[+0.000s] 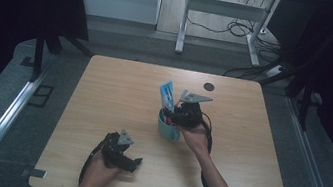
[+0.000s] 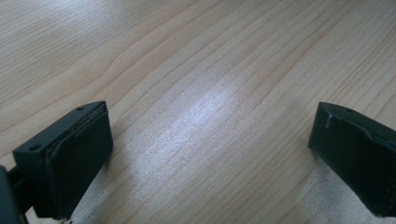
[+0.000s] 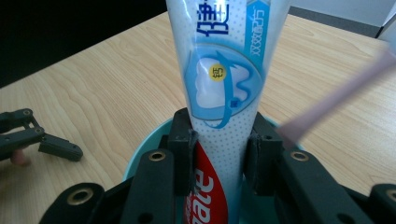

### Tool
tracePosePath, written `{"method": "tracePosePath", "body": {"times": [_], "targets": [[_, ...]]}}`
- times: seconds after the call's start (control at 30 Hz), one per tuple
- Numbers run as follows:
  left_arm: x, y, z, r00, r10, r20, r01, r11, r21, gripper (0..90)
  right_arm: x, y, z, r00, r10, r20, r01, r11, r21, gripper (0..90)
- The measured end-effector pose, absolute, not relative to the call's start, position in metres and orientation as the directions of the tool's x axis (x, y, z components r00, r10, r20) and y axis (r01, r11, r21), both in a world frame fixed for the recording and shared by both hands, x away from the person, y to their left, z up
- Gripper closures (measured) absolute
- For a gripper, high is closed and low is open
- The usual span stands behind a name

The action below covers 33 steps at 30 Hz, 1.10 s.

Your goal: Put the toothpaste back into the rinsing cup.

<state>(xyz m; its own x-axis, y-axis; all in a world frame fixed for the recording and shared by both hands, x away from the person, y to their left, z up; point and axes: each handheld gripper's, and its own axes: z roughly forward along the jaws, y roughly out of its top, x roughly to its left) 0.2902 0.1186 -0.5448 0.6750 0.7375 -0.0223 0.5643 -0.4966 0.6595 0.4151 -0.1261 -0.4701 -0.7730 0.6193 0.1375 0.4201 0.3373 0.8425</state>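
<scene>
Toothpaste tube point(image 3: 223, 79) stands up in our teal cup point(image 1: 168, 129) near the middle of the wooden table point(image 1: 103, 93). Our right gripper point(image 3: 219, 154) sits over the cup, and its two jaws squeeze the tube from both sides. A pink stick point(image 3: 336, 95) leans out of the cup beside it. Our left gripper point(image 2: 210, 154) rests low near the front edge of the table, jaws spread wide, with bare wood between them.
</scene>
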Motion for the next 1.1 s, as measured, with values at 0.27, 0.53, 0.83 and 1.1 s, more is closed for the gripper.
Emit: {"method": "tracePosePath", "body": {"times": [0.27, 0.53, 0.83, 1.1], "targets": [[0.290, 0.119, -0.545, 0.675, 0.738, -0.022, 0.564, -0.496, 0.660, 0.0, 0.415, -0.126, -0.468, -0.771, 0.622, 0.141, 0.428, 0.342, 0.837, 64.8], [0.290, 0.119, -0.545, 0.675, 0.737, -0.022, 0.564, -0.497, 0.660, 0.0, 0.413, -0.123, -0.465, -0.779, 0.618, 0.110, 0.411, 0.370, 0.833, 57.5], [0.290, 0.119, -0.545, 0.675, 0.738, -0.023, 0.565, -0.496, 0.660, 0.0, 0.412, -0.126, -0.460, -0.778, 0.617, 0.117, 0.421, 0.374, 0.826, 47.9], [0.290, 0.119, -0.545, 0.675, 0.738, -0.022, 0.564, -0.496, 0.660, 0.0, 0.410, -0.129, -0.457, -0.783, 0.610, 0.123, 0.430, 0.388, 0.815, 42.5]]}}
